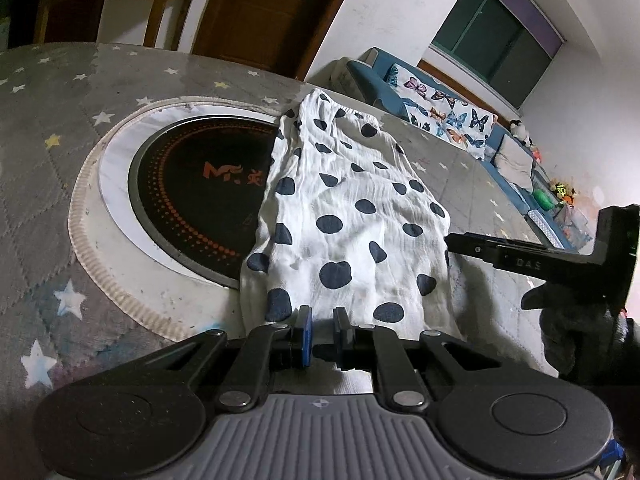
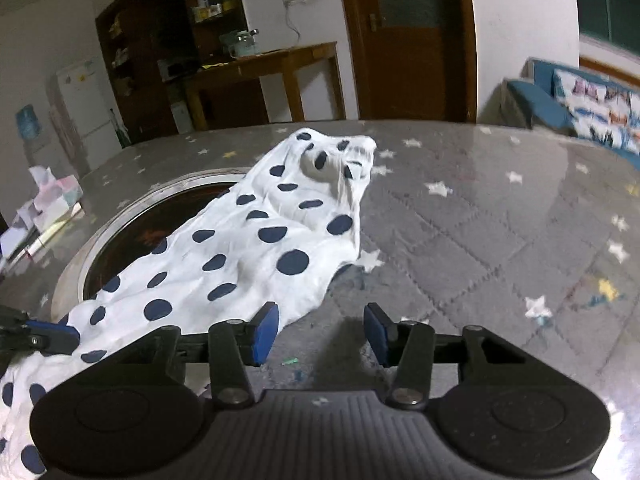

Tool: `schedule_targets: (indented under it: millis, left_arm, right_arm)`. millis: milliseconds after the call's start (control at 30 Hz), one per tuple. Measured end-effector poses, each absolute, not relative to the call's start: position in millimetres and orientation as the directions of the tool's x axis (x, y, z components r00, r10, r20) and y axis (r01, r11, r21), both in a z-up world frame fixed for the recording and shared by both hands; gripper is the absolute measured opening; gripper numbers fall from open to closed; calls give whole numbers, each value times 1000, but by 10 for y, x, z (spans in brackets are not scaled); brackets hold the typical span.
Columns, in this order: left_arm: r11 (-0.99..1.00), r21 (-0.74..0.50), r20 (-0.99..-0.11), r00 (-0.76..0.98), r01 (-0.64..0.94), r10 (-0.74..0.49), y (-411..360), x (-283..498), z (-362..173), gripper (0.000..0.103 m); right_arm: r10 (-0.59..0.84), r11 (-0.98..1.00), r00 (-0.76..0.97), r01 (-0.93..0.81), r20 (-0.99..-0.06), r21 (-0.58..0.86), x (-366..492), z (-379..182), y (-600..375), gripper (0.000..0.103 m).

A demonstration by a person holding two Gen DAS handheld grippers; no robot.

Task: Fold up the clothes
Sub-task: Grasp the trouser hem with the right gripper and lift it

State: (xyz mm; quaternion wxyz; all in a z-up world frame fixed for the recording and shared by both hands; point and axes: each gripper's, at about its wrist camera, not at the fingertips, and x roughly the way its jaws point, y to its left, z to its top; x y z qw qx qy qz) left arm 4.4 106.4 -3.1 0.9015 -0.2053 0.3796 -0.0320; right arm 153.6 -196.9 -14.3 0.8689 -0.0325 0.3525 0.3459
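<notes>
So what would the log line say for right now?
step: fold start | left tongs: narrow gap at near edge of spotted cloth, grip unclear | right tongs: open, empty | cloth: partly over round cooktop

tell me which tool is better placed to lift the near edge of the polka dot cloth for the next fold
Left. The left tool sits at the polka dot cloth near edge, fingers nearly closed over the hem. The right tool is open over bare table, beside the cloth's corner.
</notes>
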Motion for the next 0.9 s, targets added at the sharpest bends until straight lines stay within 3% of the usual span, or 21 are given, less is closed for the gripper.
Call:
schedule_targets:
  millis: [133,200,300,433,700,900]
  left_arm:
    - [918,-383,-677,707,-98,-207,1043,61,-27,13]
    - [920,-379,-679,705,-98,-205,1033,67,-25,13]
    - [922,-374,-682,703,-98,-202,1025,68,-18,13]
    - [924,-370,-684,701,-98,-200,1017,73,-13,13]
    - [928,-362,-686,700,-93,-197,1015,67,-9,13]
    - [944,-325,-672,716,-59,-187,888,58,171,30]
  right_arm:
    - [622,725,492,-655,-609,211,1560,-170,-1887,37]
    - [648,702,474,-676,-595,225,1563,-178,-1812,18]
    - [667,685,469,-692,-580,229,1554,-168,-1726,5]
    - [662,693,515,-697,-544,183,1451,-24,-1775,2]
    - [652,684,513,-716,-558,142,1422,63,-1729,0]
    - [645,675,511,-729,-568,111,1400,128,-1695,6]
